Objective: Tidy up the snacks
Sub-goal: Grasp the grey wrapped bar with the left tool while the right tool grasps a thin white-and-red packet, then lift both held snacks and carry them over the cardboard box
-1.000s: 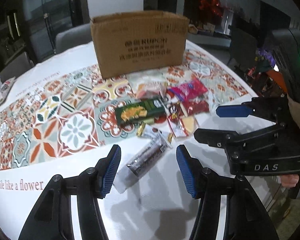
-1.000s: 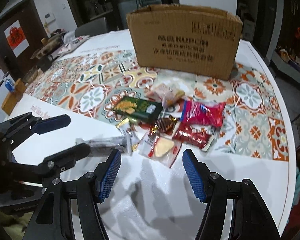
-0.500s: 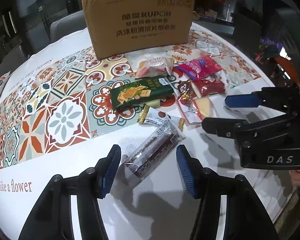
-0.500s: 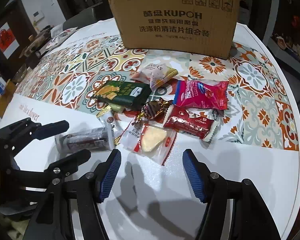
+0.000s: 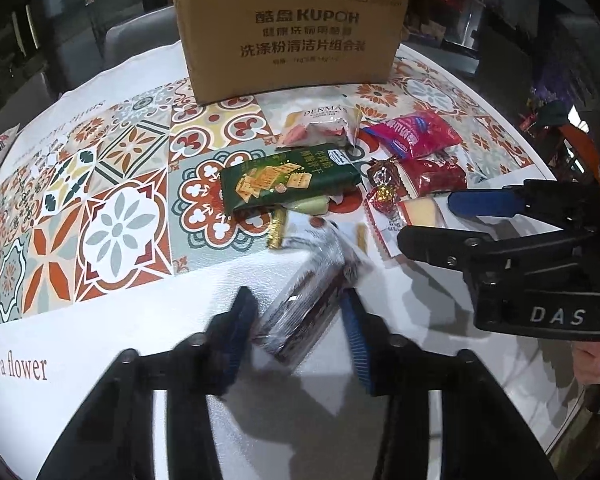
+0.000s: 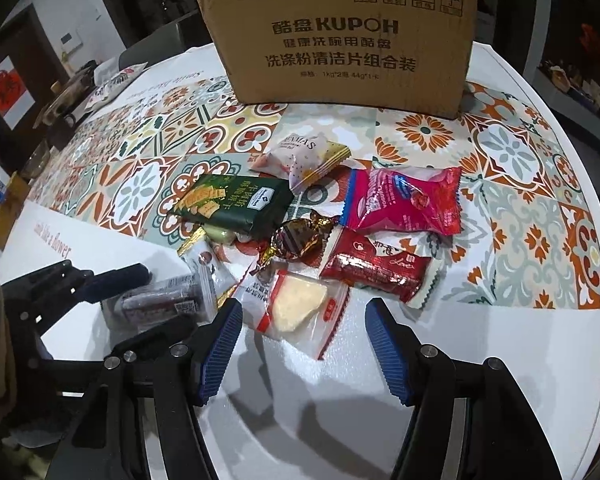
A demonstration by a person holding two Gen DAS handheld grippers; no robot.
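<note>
A pile of snacks lies on the table in front of a cardboard box [image 5: 290,28] [image 6: 348,44]. My left gripper [image 5: 300,324] has its jaws around a dark clear-wrapped bar [image 5: 310,304], which also shows in the right wrist view [image 6: 160,300]; the pads touch it or nearly so, blurred. My right gripper [image 6: 304,340] is open and empty, just in front of a clear packet with a yellow wedge [image 6: 298,308]. Further back lie a green cracker pack [image 6: 232,204], a pink bag [image 6: 404,200], a red packet [image 6: 374,266] and a brown foil candy [image 6: 296,238].
The round table has a patterned tile cloth [image 5: 112,200] and a white rim [image 6: 500,360]. A white DENMAS packet [image 5: 320,124] lies near the box. Chairs and dark furniture stand beyond the table. My right gripper also shows in the left wrist view [image 5: 456,220].
My left gripper has moved forward onto the dark bar and narrowed its jaws around it. My right gripper has moved closer to the snack pile and stays open.
</note>
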